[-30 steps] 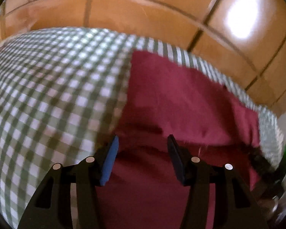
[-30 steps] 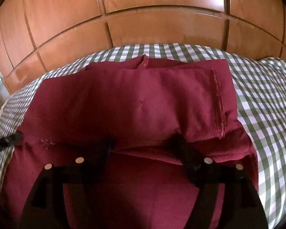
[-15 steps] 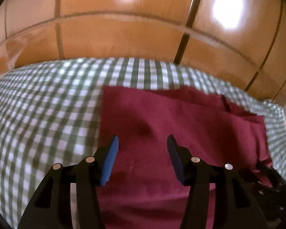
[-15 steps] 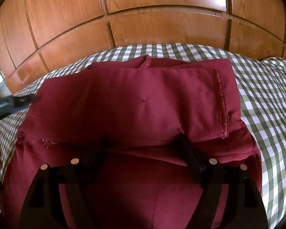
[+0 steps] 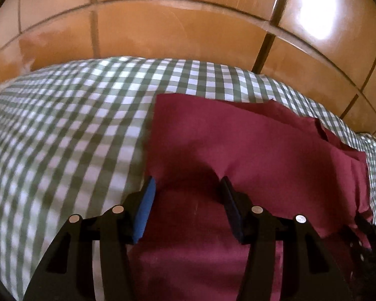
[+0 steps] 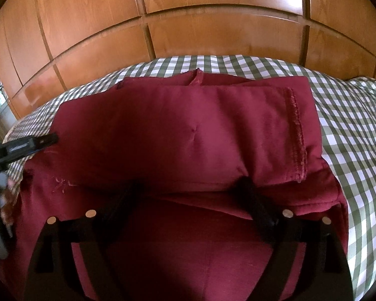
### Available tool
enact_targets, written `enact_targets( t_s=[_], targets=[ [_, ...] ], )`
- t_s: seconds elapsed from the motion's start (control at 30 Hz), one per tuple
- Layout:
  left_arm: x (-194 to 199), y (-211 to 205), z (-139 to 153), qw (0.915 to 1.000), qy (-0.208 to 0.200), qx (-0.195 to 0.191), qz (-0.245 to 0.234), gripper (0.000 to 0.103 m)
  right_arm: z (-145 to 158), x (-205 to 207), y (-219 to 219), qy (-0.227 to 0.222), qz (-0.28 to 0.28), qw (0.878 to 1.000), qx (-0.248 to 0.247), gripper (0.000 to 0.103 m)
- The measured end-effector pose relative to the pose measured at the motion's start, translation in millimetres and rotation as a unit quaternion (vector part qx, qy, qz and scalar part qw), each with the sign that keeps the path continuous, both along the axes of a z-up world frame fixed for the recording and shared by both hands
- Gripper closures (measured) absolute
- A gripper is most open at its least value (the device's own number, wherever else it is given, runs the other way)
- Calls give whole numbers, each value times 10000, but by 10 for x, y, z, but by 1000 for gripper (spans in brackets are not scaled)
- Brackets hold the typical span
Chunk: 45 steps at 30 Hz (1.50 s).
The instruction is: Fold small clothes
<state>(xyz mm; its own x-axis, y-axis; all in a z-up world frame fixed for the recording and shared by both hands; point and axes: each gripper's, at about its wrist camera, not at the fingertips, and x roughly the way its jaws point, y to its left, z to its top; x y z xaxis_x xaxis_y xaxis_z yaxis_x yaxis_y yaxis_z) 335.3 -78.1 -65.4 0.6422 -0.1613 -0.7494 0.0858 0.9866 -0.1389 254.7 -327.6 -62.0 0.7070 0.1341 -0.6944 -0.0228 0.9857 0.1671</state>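
Folded maroon garment (image 6: 188, 138), frame centre, on checked cloth (image 6: 351, 130); right gripper (image 6: 190, 188) jaws wide, just opening; left gripper (image 5: 188, 188) half-spread, holding nothing.

1. No text, label, brand, number or sign can be read in either view.
2. The left gripper (image 6: 53, 138), seen at the left edge of the right wrist view, carries a pale strip of marking along its black finger; it is too small and blurred to read.
3. The red garment (image 6: 188, 135) bears a faint stitched mark to the left of and just beyond the right gripper (image 6: 191, 190); it forms no legible letters.
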Motion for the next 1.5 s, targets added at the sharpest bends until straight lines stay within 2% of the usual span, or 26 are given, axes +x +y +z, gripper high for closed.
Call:
enact_targets(
  t_s=[0.03,0.07,0.23,0.33,0.43,0.57,0.67,0.8,0.9,1.07,1.23,1.27,1.33,1.37,1.4,1.43,1.5],
  targets=[
    [-93,-20,11,10000,-17,39,18,50,-4,1,5,4,3,10000,-12,16],
    [-192,-28,10,10000,8,80,29,44,-7,0,9,5,4,10000,-23,15],
    [-777,40,-77,9998,159,76,44,44,-17,2,16,8,10,10000,-67,15],
    [-1072,80,-190,9990,264,343,89,43,-19,5,29,7,5,9999,-125,15],
    [-1309,193,-253,9995,221,187,85,41,-16,-5,37,-6,-11,9998,-175,14],
    [-1535,276,-273,9997,143,182,64,41,-16,-18,75,6,-69,9993,-372,12],
    [-1604,287,-257,9997,148,166,38,41,-20,-8,145,83,-190,9971,-738,5],
    [-1649,341,-202,9997,244,60,8,41,23,-72,175,209,-304,9945,-977,3],
    [-1736,410,-174,9995,301,0,-127,41,77,-277,79,338,-222,9963,-756,3],
    [-1985,542,-149,9979,405,-124,-500,41,228,-859,-308,221,-422,9962,-724,3],
    [-2266,656,-131,9939,675,-294,-820,42,161,-1388,-781,543,-731,9955,-255,3],
    [-2305,657,-132,9932,720,-308,-856,42,108,-1522,-869,692,-730,9949,-55,4],
    [-2423,672,-140,9908,874,-359,-973,42,36,-1697,-973,924,-687,9931,215,13],
    [-2489,670,-145,9891,951,-367,-1060,42,-12,-1808,-1012,1087,-633,9914,371,21],
    [-2546,663,-153,9875,1027,-365,-1140,42,-37,-1892,-1023,1166,-599,9904,433,26],
    [-2598,654,-168,9855,1117,-368,-1223,42,-44,-1980,-1013,1201,-543,9902,454,27],
    [-2691,629,-212,9813,1288,-353,-1383,54,-47,-2149,-945,1359,-331,9891,456,34]
  ],
)
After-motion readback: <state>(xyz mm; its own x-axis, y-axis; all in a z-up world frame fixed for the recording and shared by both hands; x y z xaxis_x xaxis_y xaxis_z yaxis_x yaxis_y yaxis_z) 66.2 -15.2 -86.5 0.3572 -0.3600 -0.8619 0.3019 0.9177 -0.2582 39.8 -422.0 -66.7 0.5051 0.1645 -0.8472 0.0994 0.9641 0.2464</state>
